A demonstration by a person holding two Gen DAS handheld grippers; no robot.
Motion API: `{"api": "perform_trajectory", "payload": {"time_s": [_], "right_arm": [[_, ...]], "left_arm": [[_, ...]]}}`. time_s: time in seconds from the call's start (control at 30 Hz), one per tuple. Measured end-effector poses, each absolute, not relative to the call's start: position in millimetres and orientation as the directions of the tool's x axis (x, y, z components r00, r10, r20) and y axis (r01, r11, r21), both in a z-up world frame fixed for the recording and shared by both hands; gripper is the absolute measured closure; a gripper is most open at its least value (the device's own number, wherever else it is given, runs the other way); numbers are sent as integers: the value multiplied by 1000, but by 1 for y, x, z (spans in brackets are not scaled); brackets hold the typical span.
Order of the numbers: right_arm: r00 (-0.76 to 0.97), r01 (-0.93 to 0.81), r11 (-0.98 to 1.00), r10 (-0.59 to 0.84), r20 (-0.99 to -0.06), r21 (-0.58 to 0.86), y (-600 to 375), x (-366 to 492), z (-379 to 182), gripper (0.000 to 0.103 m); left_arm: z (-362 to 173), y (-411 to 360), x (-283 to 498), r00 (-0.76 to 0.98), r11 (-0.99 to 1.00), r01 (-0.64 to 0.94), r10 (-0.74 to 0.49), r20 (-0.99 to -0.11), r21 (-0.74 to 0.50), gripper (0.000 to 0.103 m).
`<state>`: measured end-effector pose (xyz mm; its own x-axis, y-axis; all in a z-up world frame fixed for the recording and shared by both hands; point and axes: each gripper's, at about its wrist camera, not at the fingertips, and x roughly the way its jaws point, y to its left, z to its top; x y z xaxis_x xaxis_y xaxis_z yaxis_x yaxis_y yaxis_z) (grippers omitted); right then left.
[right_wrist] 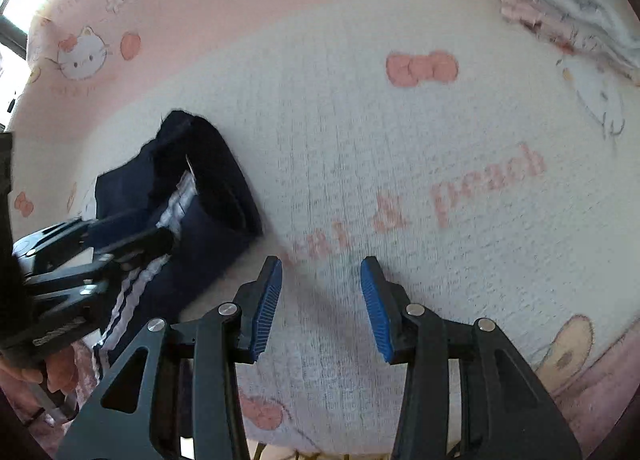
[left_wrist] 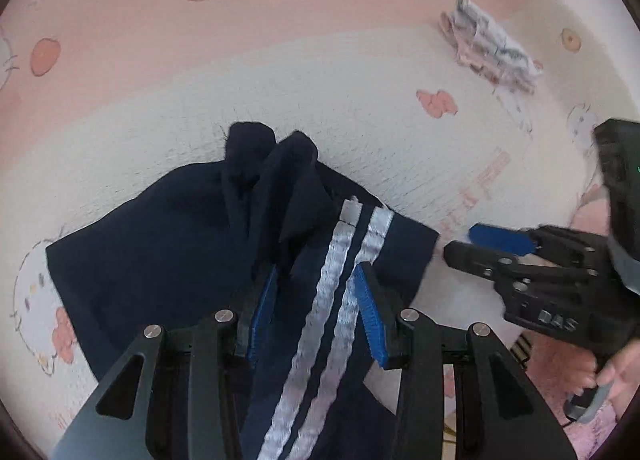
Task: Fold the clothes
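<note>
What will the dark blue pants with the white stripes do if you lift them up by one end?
The navy pants would probably droop and hang, not stay flat: the cloth already lies in soft folds and bunches. They look light, a thin layer on the blanket. The left hand-held gripper, open over the white stripes, will likely lift only a pinch while the rest trails.

A pink-and-white blanket (right_wrist: 360, 163), printed with cartoon cat faces, bows, round doughnut motifs and pink lettering ending in "peach", covers the surface, and bright daylight enters at the upper-left edge of the right wrist view.
</note>
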<state>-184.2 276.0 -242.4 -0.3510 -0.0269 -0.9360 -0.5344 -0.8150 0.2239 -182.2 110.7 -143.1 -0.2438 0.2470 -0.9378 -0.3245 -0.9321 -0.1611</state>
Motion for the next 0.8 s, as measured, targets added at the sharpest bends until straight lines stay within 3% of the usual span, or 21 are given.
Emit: {"api": "perform_trajectory", "payload": {"time_s": [0.1,0.17,0.2,0.23,0.4,0.67,0.8], "right_arm": [[-342,-517,-831,-19,-940,205,274,-188,-240,60],[-336,-505,-842,-14,-942,192,272,-190,-239,59],[-340,-511,-837,-10,-940,194,272,-190,-239,59],[-340,-517,-834,-8,-940,194,272,-190,-239,59],[-344,-524,-829,-6,-939,197,270,-185,-239,59],[-319,-509,-853,63,-946,115,253,-189,-240,51],[-316,-502,-860,84,-945,92,247,-185,-239,52]], "left_arm": [[-150,116,-184,-220,-925,-337,258,-941,-175,63],[-152,119,-182,-211,-920,-351,259,-942,-174,75],[-152,122,-181,-219,-920,-357,249,-944,-160,89],[-151,124,-179,-228,-921,-362,240,-943,-147,92],[-122,104,-161,-331,-935,-329,245,-911,-132,93],[-129,95,-169,-292,-918,-331,319,-902,-218,89],[-128,110,-172,-296,-910,-367,312,-903,-194,78]]}}
